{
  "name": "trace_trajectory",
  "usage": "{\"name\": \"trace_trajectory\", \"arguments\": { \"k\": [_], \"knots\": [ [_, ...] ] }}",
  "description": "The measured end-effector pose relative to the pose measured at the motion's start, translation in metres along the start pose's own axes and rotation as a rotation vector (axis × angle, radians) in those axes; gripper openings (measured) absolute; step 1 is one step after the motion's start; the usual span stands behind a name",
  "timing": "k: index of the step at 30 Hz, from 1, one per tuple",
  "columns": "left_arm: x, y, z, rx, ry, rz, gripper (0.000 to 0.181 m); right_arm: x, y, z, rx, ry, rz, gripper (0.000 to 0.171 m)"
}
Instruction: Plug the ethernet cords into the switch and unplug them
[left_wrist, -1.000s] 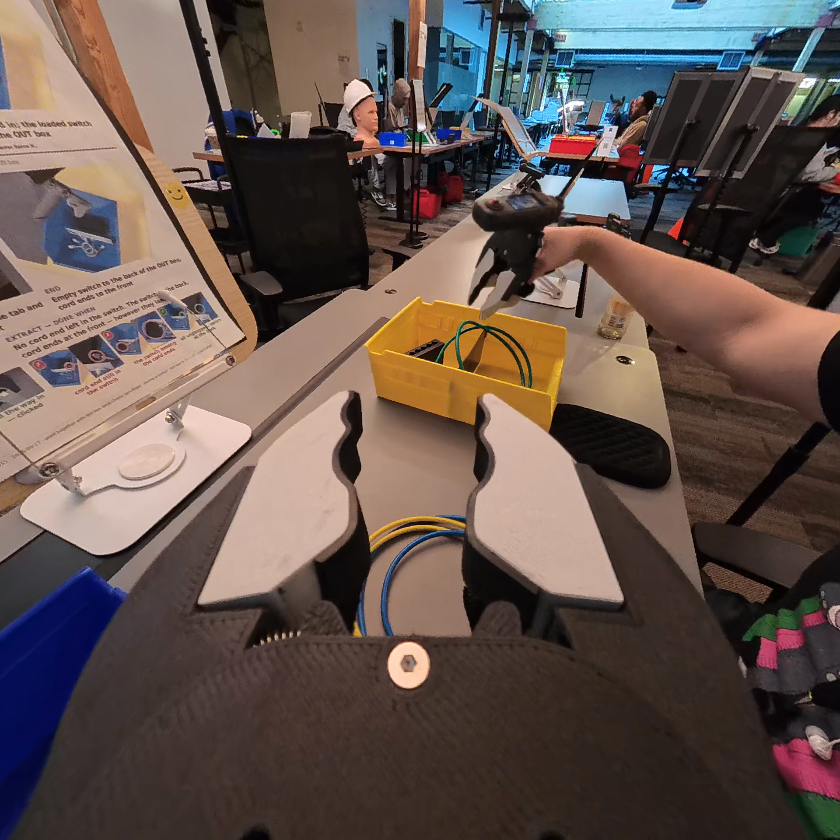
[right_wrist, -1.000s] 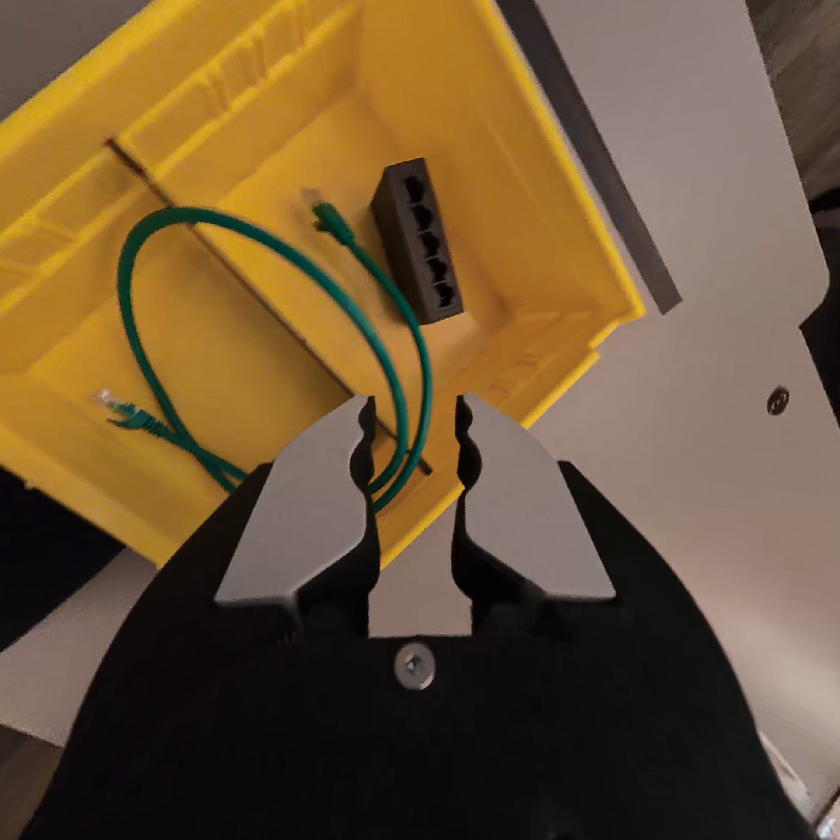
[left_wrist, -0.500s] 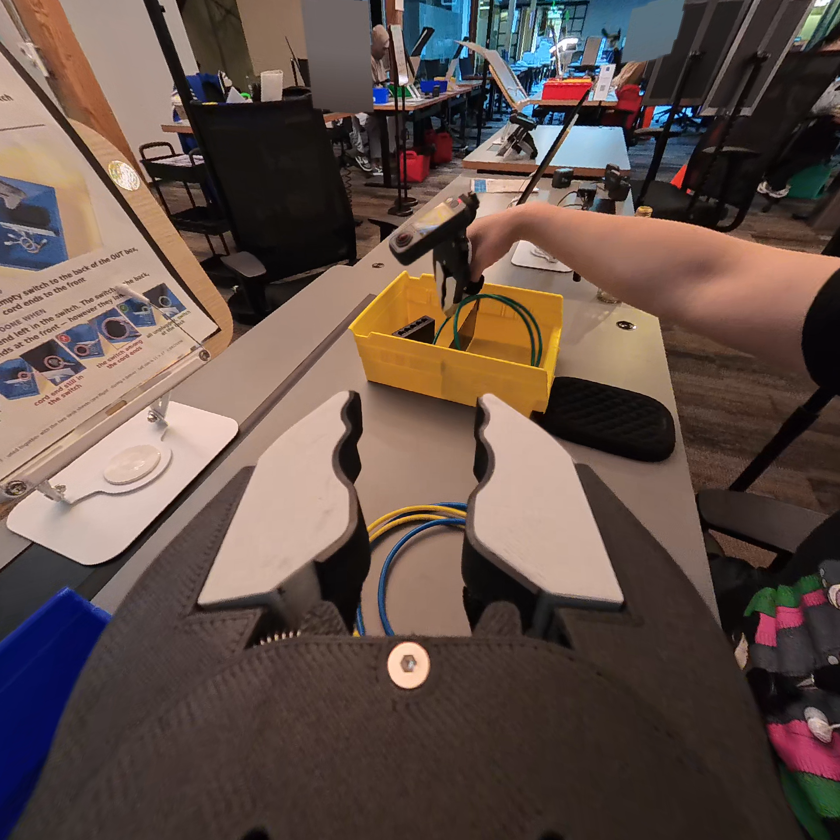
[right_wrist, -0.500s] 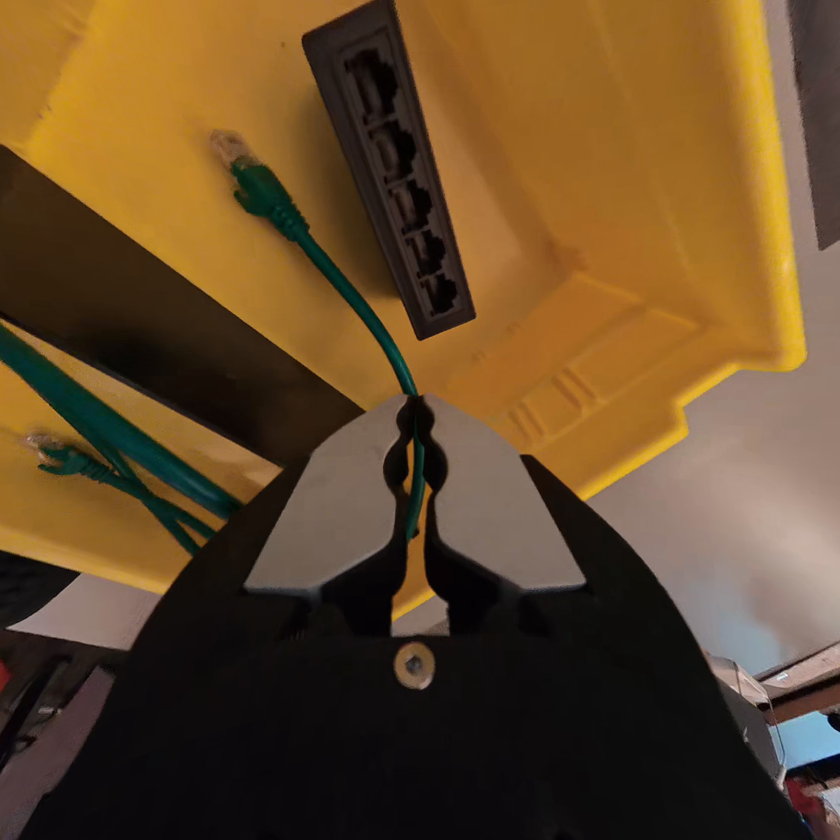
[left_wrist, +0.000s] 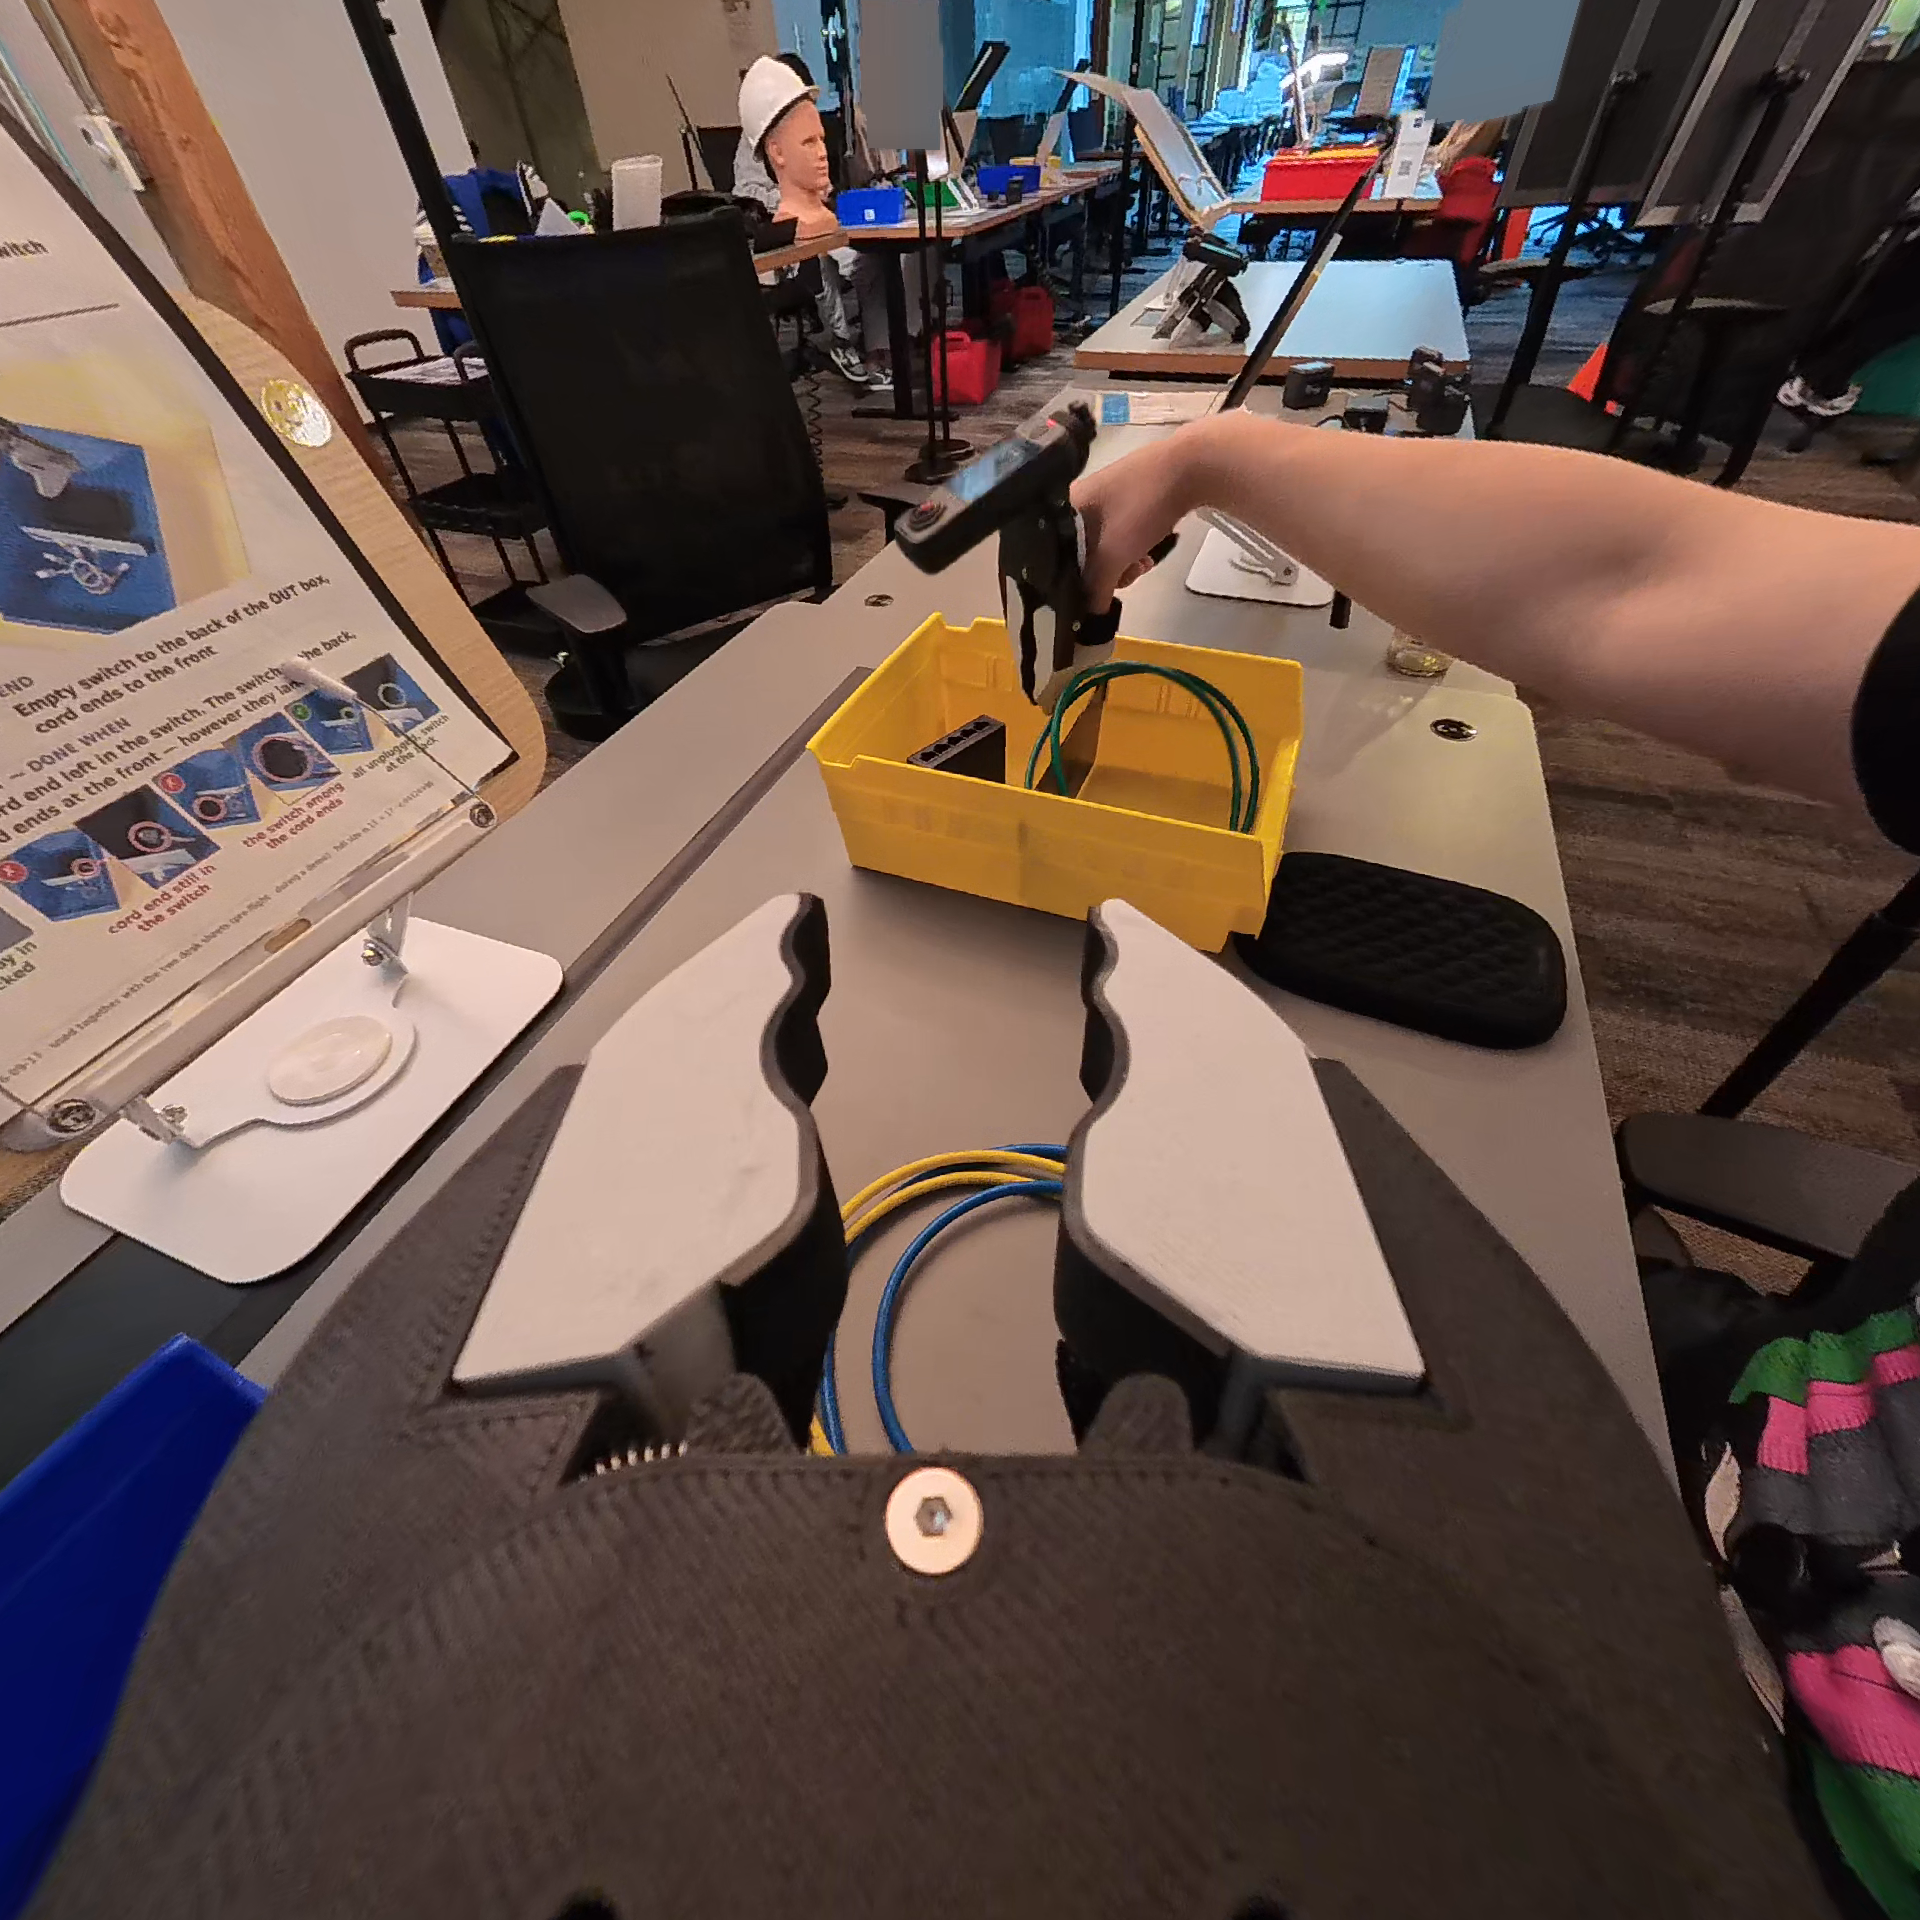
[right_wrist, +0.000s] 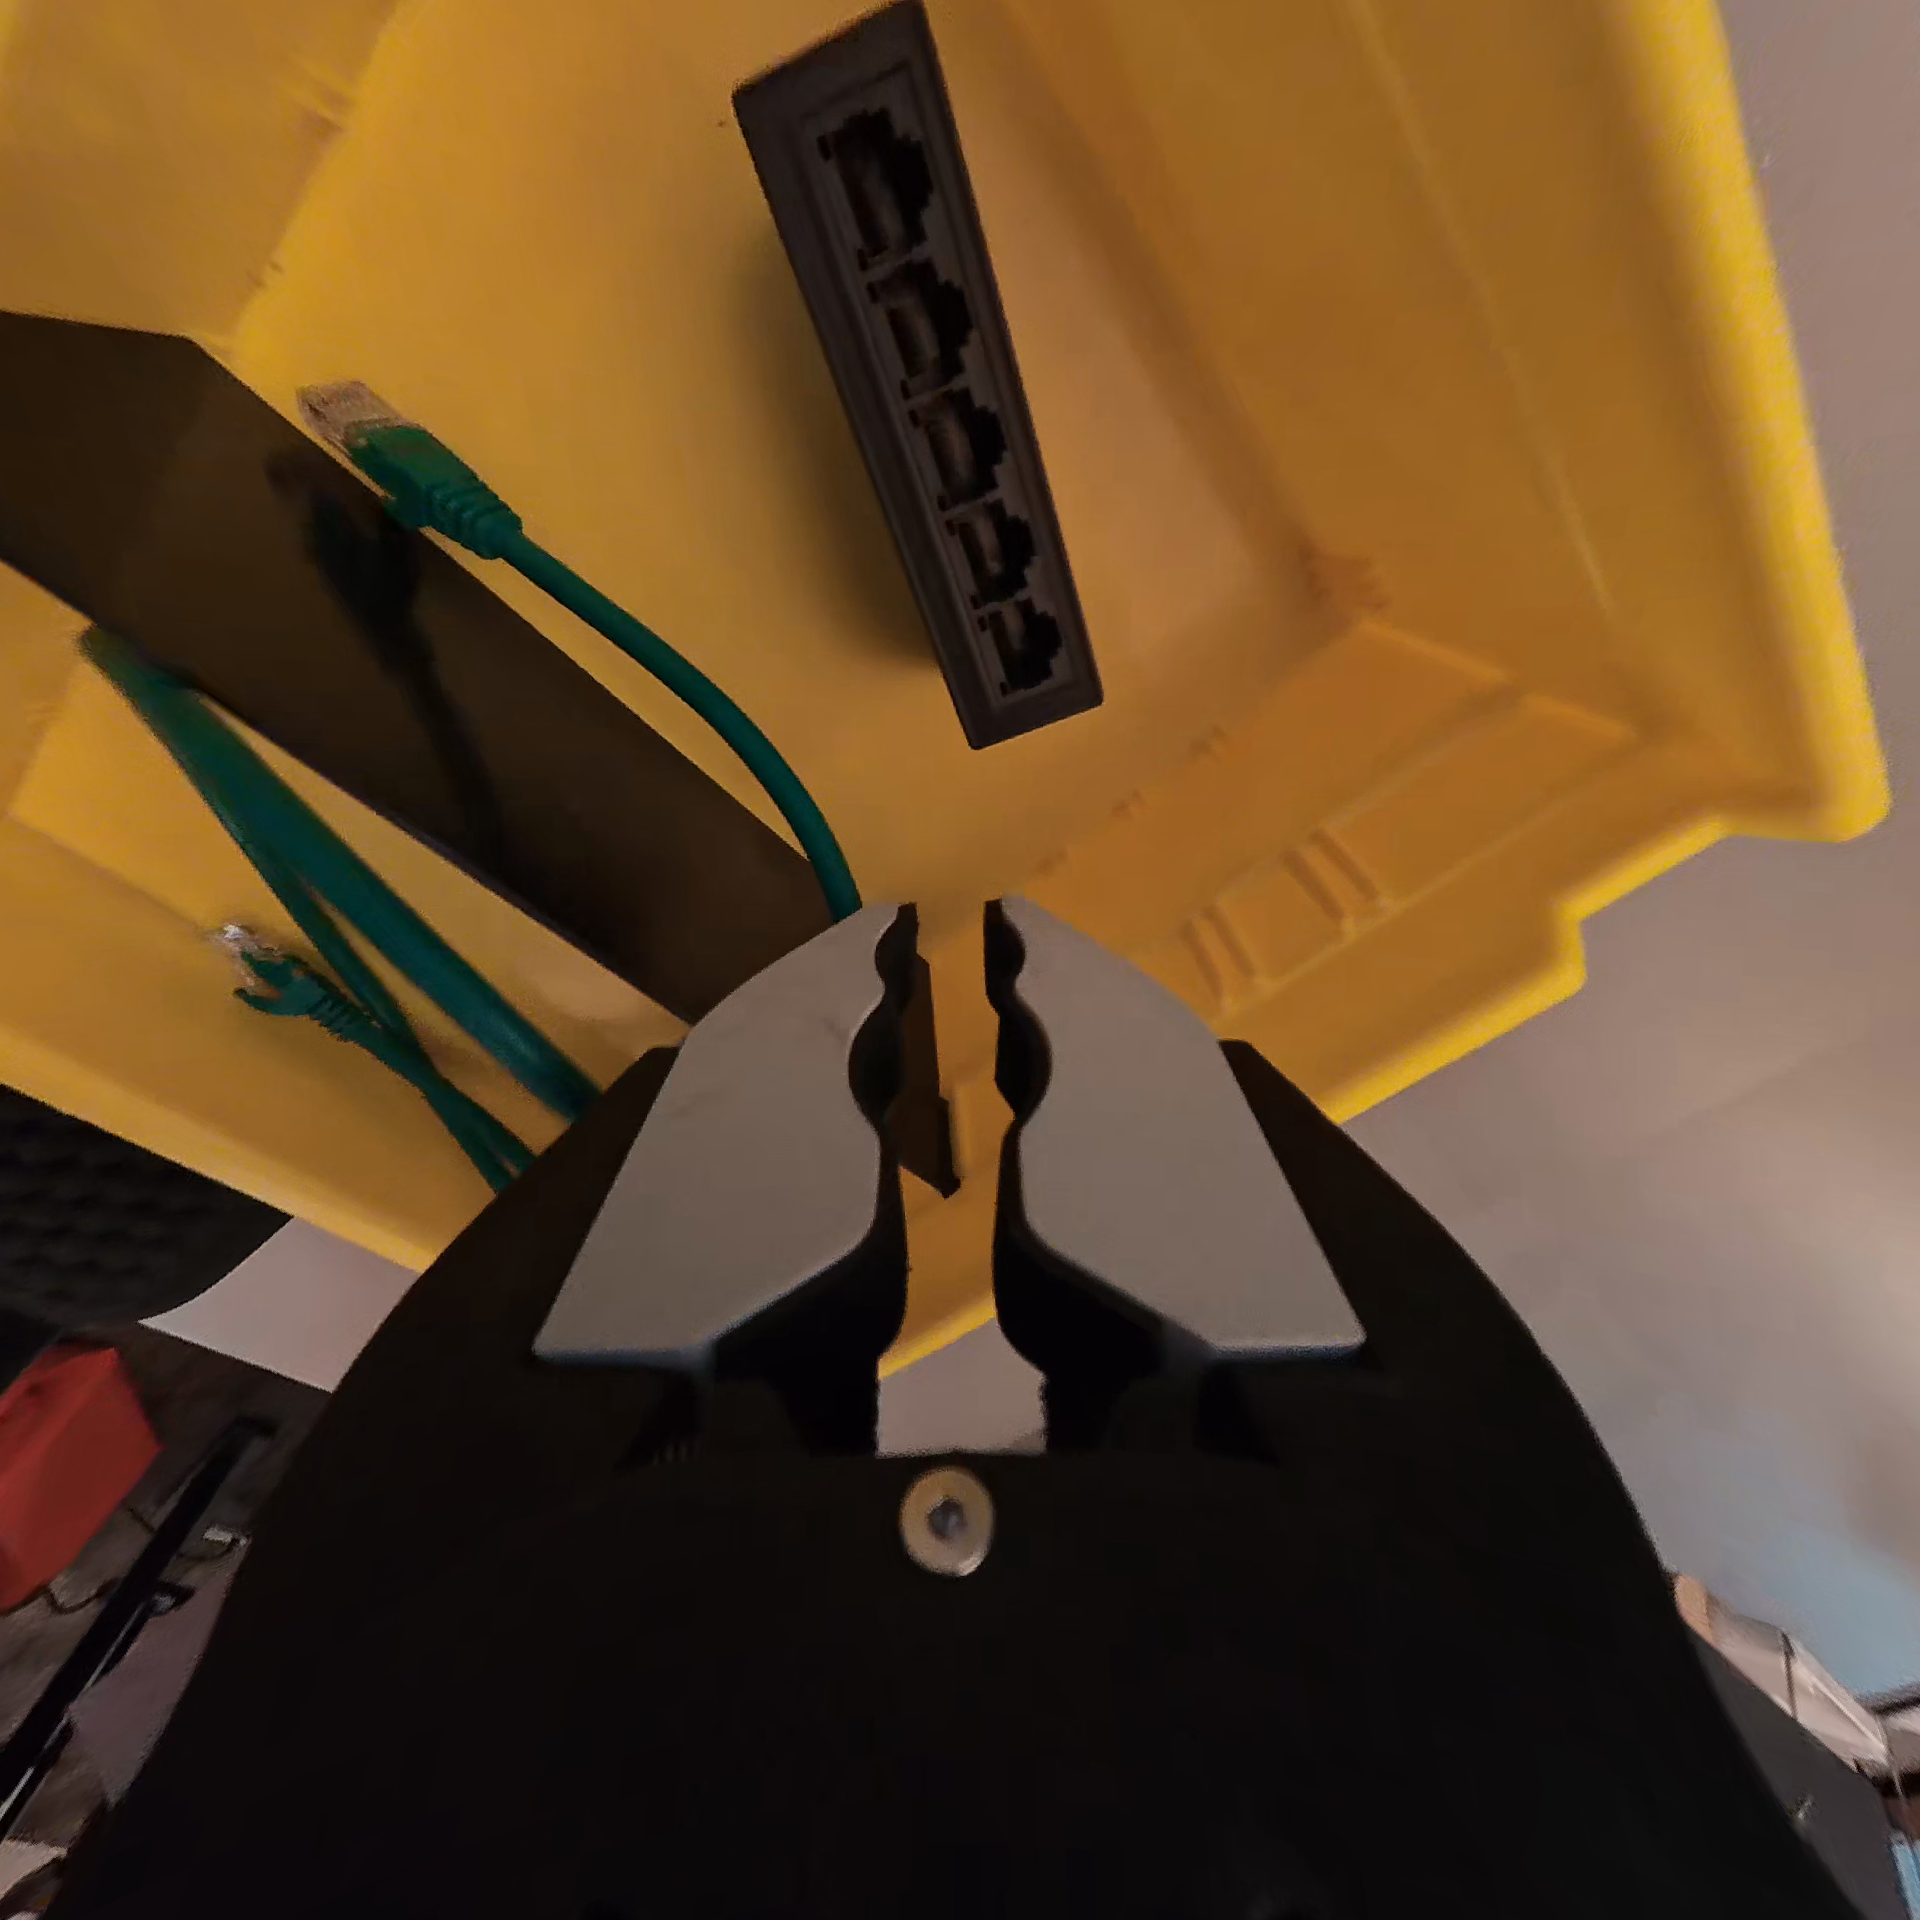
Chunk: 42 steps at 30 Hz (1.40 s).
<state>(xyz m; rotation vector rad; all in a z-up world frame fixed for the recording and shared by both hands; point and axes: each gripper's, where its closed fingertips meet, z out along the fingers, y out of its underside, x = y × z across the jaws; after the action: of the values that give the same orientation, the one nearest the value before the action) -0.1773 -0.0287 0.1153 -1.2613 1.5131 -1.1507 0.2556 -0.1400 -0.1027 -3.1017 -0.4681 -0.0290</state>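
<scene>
A black switch with a row of several empty ports lies in the yellow bin. A green ethernet cord loops over the bin's black divider. One of its plugs lies near the switch and the other in the far compartment. My right gripper hangs over the bin with its jaws a narrow gap apart and nothing between them. The cord runs behind its left fingertip. My left gripper is open and empty above a blue cord and a yellow cord on the table.
An instruction board on a white base stands at the left. A black pad lies right of the yellow bin. A blue bin is at the near left. A person's arm reaches across from the right. The black switch is closer to my right gripper, around 8 cm from its tips; the left tips are 45 cm off.
My right gripper came down into the bin, shut on the green cord, and has now parted; the cord lies outside its jaws, with its plug shifted left. My left gripper stayed open over the cords.
</scene>
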Motion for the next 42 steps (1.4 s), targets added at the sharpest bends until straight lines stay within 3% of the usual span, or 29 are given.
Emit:
{"name": "trace_trajectory", "arguments": {
  "k": [1, 8, 12, 15, 17, 22, 26, 30, 37, 40, 42],
  "knots": [
    [0.0, 0.0, 0.0, -0.002, -0.002, 0.002, 0.046, 0.001, -0.003, -0.004, 0.024, -0.006, 0.002, 0.015],
    [-0.003, 0.004, 0.004, -0.016, -0.002, -0.005, 0.046, -0.012, 0.011, -0.006, -0.003, -0.178, 0.015, 0.025],
    [-0.004, 0.007, 0.008, -0.032, -0.006, -0.004, 0.046, -0.023, 0.008, -0.003, -0.014, -0.263, 0.018, 0.012],
    [-0.005, 0.007, 0.009, -0.032, -0.011, 0.001, 0.045, -0.018, 0.011, -0.002, -0.051, -0.206, -0.013, 0.008],
    [-0.005, 0.007, 0.009, -0.032, -0.013, -0.002, 0.045, -0.01, 0.002, -0.014, 0.045, -0.121, -0.046, 0.008],
    [-0.003, 0.005, 0.007, -0.02, -0.007, 0.003, 0.044, -0.014, -0.017, -0.07, 0.475, 0.032, -0.127, 0.008],
    [0.0, 0.002, 0.008, -0.011, 0.002, 0.012, 0.044, -0.046, -0.007, -0.098, 0.806, -0.075, -0.223, 0.008],
    [0.004, 0.003, 0.011, -0.016, 0.008, 0.02, 0.044, -0.058, 0.011, -0.075, 0.728, -0.101, -0.269, 0.007],
    [0.012, 0.003, 0.017, -0.025, 0.025, 0.048, 0.044, -0.064, 0.009, -0.023, 0.367, 0.122, -0.496, 0.008],
    [0.012, 0.004, 0.018, -0.034, 0.022, 0.052, 0.044, -0.058, 0.01, -0.017, 0.246, 0.24, -0.499, 0.019],
    [0.008, 0.007, 0.015, -0.048, 0.007, 0.058, 0.046, -0.062, 0.01, -0.022, 0.274, 0.249, -0.471, 0.026]
  ]
}}
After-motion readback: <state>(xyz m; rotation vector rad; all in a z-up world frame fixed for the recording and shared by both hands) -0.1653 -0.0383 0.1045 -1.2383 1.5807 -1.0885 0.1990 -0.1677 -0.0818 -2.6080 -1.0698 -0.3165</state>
